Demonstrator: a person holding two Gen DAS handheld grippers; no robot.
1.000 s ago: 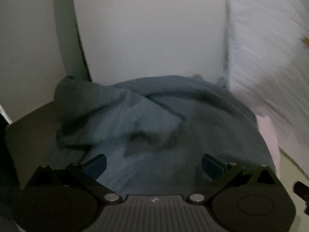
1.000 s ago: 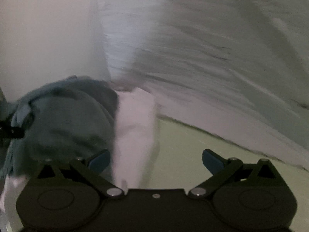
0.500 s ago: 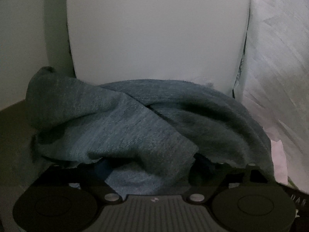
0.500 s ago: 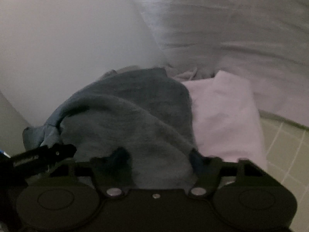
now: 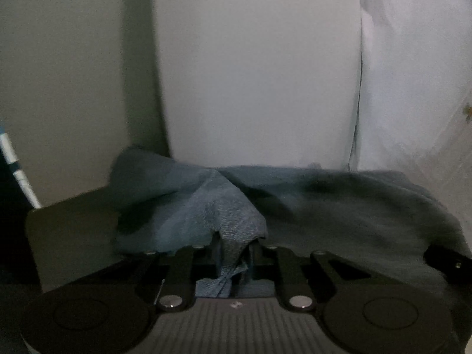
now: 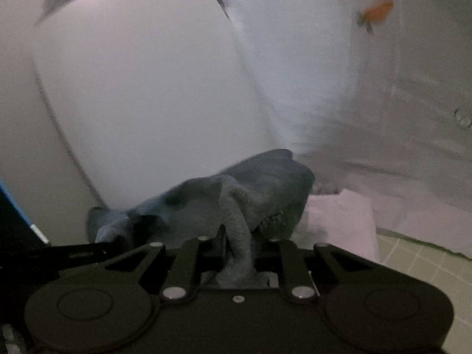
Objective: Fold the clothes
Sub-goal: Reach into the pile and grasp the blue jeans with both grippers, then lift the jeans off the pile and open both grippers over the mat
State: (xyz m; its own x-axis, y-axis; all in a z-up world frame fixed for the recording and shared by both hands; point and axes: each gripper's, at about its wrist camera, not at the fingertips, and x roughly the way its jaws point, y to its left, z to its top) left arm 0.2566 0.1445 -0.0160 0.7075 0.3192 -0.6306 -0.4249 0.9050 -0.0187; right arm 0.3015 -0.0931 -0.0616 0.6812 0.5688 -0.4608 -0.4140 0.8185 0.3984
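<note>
**Right wrist view: both claws pinched on one blue garment**

Right wrist view showed, largest of all, the pale white wall panel (image 6: 141, 94) behind the work area, with a white crumpled sheet (image 6: 398, 103) hanging to its right. Below them lay the rumpled blue-grey knit garment (image 6: 265, 183), heaped rather than flat, close against the panel's foot. Just beside it on the right sat a folded pale pink cloth (image 6: 345, 218), touching the blue heap's edge, with green tiled floor (image 6: 419, 259) beyond.

The left wrist view had the same garment (image 5: 339, 206) spread low across the frame, one ridge of it rising toward the camera.

The right gripper (image 6: 237, 250) was pressed together on a thick roll of the blue fabric, which ran down between its fingers. The left gripper (image 5: 233, 253) was likewise clamped on a thinner peaked fold of the same garment.

Judged from this, the risk lay in the grips themselves. Each claw seemed to hold a bunched fold, not a clean edge or corner, so a lift might raise a tangle instead of a flat span. The thinner left-hand pinch looked likelier to slip if the two grippers pulled apart. A drag to the right could also catch the pink cloth and disturb it.
</note>
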